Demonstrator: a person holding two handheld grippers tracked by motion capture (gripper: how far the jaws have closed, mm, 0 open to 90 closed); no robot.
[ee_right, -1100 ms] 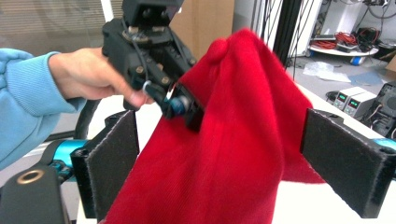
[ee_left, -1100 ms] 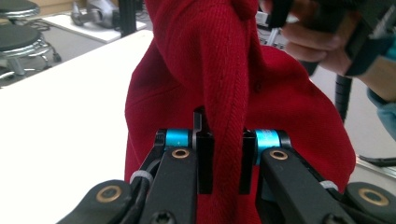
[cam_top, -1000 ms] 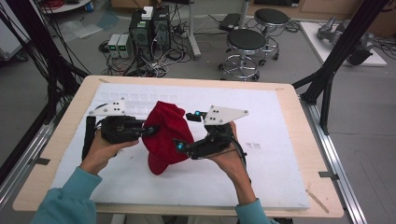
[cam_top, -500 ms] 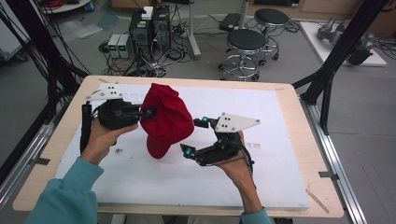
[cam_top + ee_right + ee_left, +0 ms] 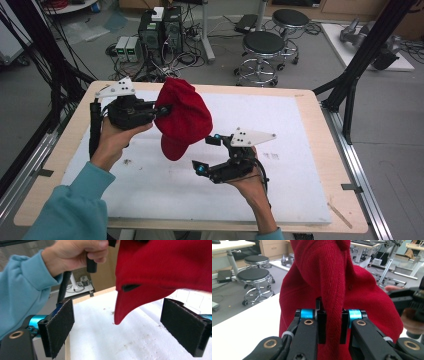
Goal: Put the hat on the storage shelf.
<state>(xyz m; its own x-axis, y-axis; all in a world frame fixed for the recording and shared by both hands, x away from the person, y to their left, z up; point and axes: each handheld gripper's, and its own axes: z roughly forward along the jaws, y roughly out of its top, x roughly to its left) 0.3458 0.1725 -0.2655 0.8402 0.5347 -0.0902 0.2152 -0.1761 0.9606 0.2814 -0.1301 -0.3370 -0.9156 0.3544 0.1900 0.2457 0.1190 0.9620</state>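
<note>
A red knitted cap (image 5: 182,117) hangs in the air above the white board (image 5: 300,125), its brim pointing down. My left gripper (image 5: 165,110) is shut on a fold of the cap's left side; in the left gripper view the cloth (image 5: 362,290) is pinched between the two black jaws (image 5: 332,325). My right gripper (image 5: 206,152) is held low, just right of and below the brim, with its jaws wide apart. In the right gripper view the brim tip (image 5: 120,312) hangs between and beyond the black pads (image 5: 61,327) without touching them.
The white foam board lies on a wooden table (image 5: 320,150). Behind the table stand two stools (image 5: 265,45) and computer boxes with cables (image 5: 160,30). Black frame posts (image 5: 360,65) rise at the right and left of the table.
The left hand has lifted the cap up off the board and slightly leftward. The right gripper has come away from the cap and dropped toward the near side, its jaws apart.
</note>
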